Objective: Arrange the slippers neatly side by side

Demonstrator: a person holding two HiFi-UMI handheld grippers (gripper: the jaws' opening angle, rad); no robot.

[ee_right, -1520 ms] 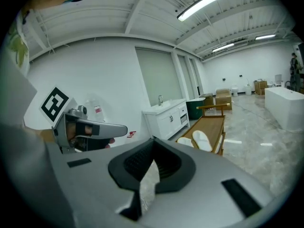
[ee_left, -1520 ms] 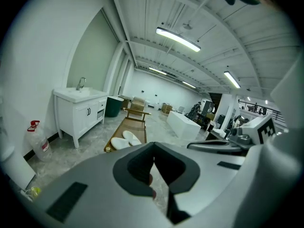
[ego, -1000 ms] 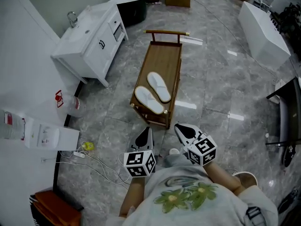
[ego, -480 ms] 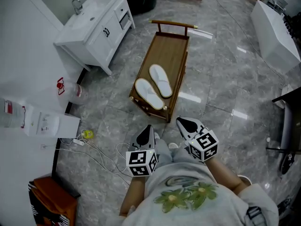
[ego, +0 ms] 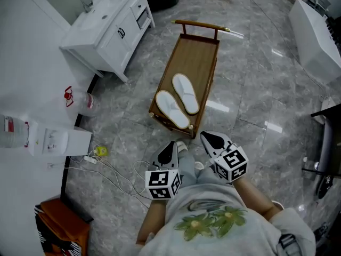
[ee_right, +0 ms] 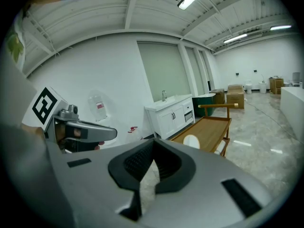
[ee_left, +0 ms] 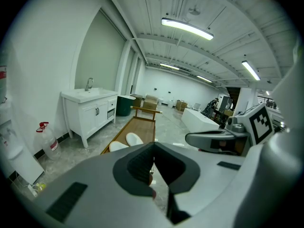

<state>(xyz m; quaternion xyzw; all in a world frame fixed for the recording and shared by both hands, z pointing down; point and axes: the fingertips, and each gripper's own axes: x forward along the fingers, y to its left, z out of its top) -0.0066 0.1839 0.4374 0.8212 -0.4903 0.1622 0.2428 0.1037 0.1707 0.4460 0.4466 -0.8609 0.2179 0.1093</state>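
The two white ones are sitting on the near end of a low wooden bench (ego: 194, 57), tops up. The nearer slipper (ego: 172, 109) lies close to the bench's front edge, and the farther slipper (ego: 185, 93) is just beside it, a bit further along the boards. They run roughly parallel, but both are skewed diagonally across the bench and staggered, so they're not lined up. Can't tell from the head view whether they actually touch.

Neither gripper is near them. The left gripper (ego: 170, 146) hangs over the floor just short of the bench's near end with its jaws pressed together and nothing between them, as its own view shows. Same deal for the right gripper (ego: 206, 138): jaws together, empty, just off the bench's near right corner. Both point toward the bench, angled down a little.

Further out, a white vanity cabinet (ego: 106, 31) with a sink and tap stands off to the left of the bench. A clear bottle (ego: 85, 104) with a red top sits against the wall, and white cables (ego: 114, 177) trail over the grey tiled floor. A white bathtub (ego: 318, 36) is well away on the right.
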